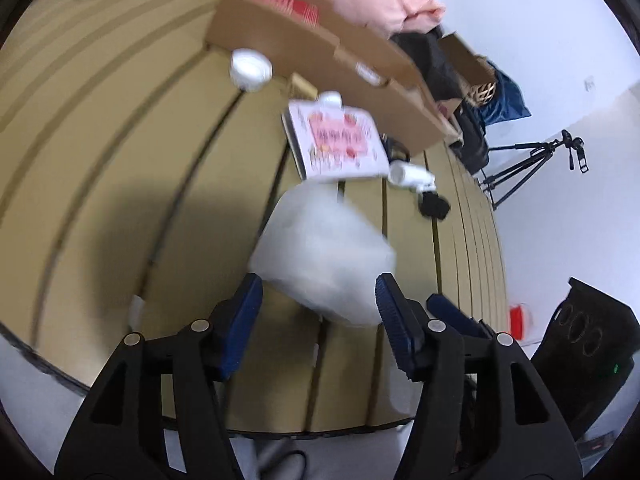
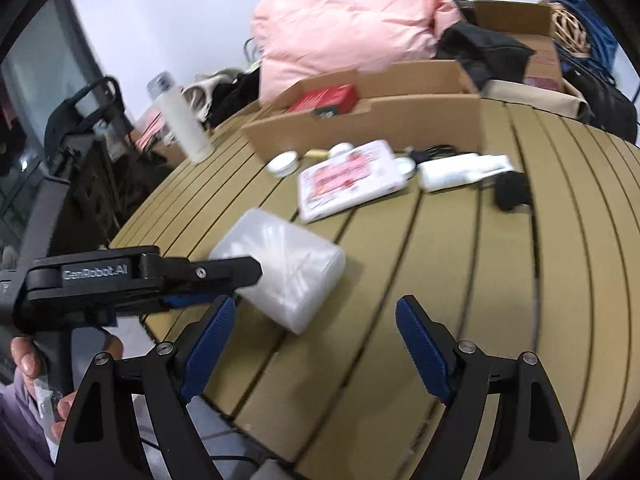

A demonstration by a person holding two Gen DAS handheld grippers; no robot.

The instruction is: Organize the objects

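Two grippers sat at the counter's (image 2: 460, 280) near edge: left gripper (image 1: 318, 294) half-apart straddling the plastic bag (image 1: 324, 256), pads not visibly pressing; right gripper (image 2: 314, 318) apart, empty. Pick-up step; next likely needs closing, lifting toward the cardboard box (image 2: 372, 120).

text: "GenRobot.AI" | on: left tongs (image 2: 240, 280) body, black | pink box (image 2: 352, 178) print: unreadable

Both grippers (image 1: 318, 292) (image 2: 316, 320): black plastic frames w/ ribbed blue pads, silver screws at pivots. Left gripper (image 2: 224, 280) body marked "GenRobot.AI". Lavender sleeve (image 2: 20, 432) on person.
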